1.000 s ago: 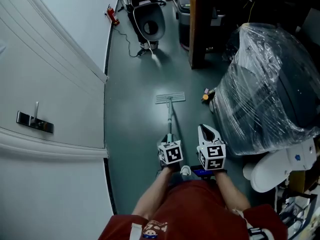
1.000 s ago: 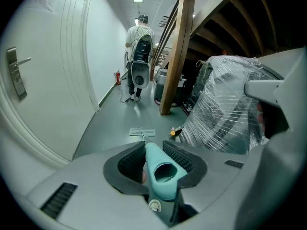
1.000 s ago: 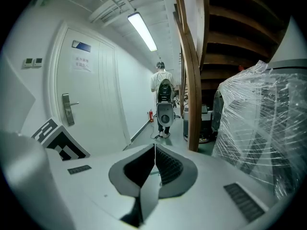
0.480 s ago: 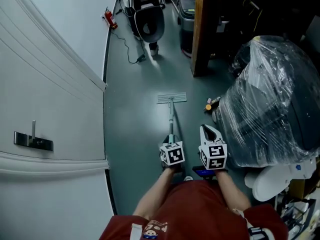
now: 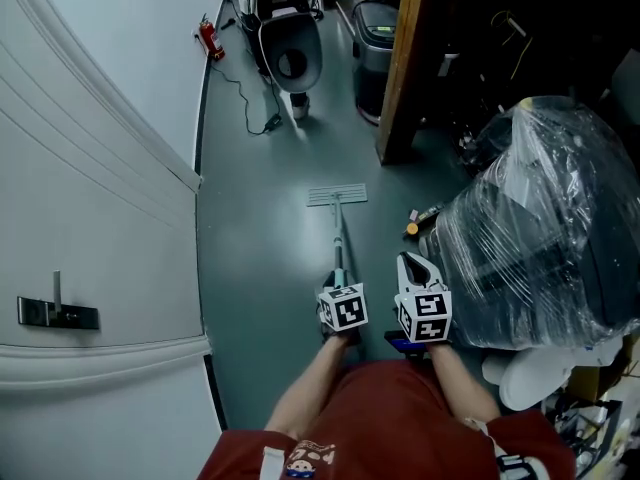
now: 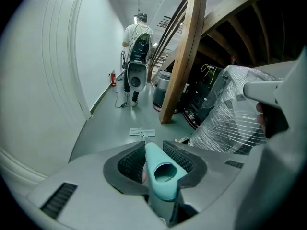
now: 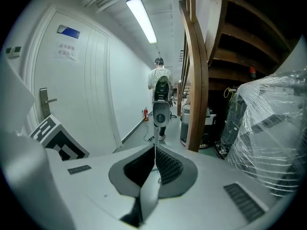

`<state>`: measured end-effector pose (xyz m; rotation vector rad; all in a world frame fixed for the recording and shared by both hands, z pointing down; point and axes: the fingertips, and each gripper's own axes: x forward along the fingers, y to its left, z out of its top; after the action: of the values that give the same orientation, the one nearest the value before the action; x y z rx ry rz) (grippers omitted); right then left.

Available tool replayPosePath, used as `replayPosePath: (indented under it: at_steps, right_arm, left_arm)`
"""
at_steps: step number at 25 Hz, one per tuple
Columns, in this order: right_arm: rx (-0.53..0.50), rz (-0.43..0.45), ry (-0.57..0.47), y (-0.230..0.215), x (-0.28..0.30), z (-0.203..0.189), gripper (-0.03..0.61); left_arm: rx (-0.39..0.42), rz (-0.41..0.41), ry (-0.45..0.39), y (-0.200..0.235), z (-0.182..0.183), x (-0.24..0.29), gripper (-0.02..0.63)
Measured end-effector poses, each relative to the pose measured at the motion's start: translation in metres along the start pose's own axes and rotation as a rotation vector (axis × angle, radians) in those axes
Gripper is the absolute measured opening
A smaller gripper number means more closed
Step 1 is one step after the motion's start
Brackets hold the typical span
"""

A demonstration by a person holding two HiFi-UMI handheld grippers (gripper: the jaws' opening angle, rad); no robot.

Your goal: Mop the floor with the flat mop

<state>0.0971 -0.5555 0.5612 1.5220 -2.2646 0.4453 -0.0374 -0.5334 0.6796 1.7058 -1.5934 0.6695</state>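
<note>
gripping flat mop point(image 5: 338, 236) with left only

left gripper point(image 6: 154, 158) clamped on the mop's teal handle end. mop head point(image 5: 337, 196) flat on the grey-green floor point(image 5: 260, 258), near a wooden post point(image 5: 400, 78). right gripper point(image 7: 154, 166) just beside the left, jaws pressed together, nothing between.

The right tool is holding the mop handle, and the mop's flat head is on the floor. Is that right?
Not quite: it is the left tool that holds the mop handle. The left gripper view shows its jaws shut on the teal grip. The right tool is shut on nothing. The mop's flat head is on the floor.
</note>
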Motion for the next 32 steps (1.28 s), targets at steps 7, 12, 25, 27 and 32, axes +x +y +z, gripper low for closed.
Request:
replayPosePath:
  at_steps: [7,12,25,27,32]
  right_arm:
    - [-0.010,-0.023,-0.024,-0.003,0.047,0.034,0.020]
    - [-0.005,-0.038,-0.053,-0.017,0.078,0.062,0.020]
    - [0.017,-0.025,-0.042,-0.083,0.178,0.103,0.020]
    - [0.025,-0.031,-0.040,-0.092,0.188,0.107,0.020]
    - [0.041,-0.035,-0.036,-0.103,0.202,0.112,0.020]
  left_arm:
    - [0.026,-0.020,0.006,0.017,0.039,0.031,0.127]
    - [0.035,-0.025,0.006,0.021,0.068,0.055,0.127]
    - [0.058,-0.012,0.006,0.001,0.162,0.136,0.127]
    - [0.059,-0.014,0.007,-0.002,0.172,0.144,0.127]
    - [0.065,-0.010,0.010,-0.003,0.182,0.157,0.127]
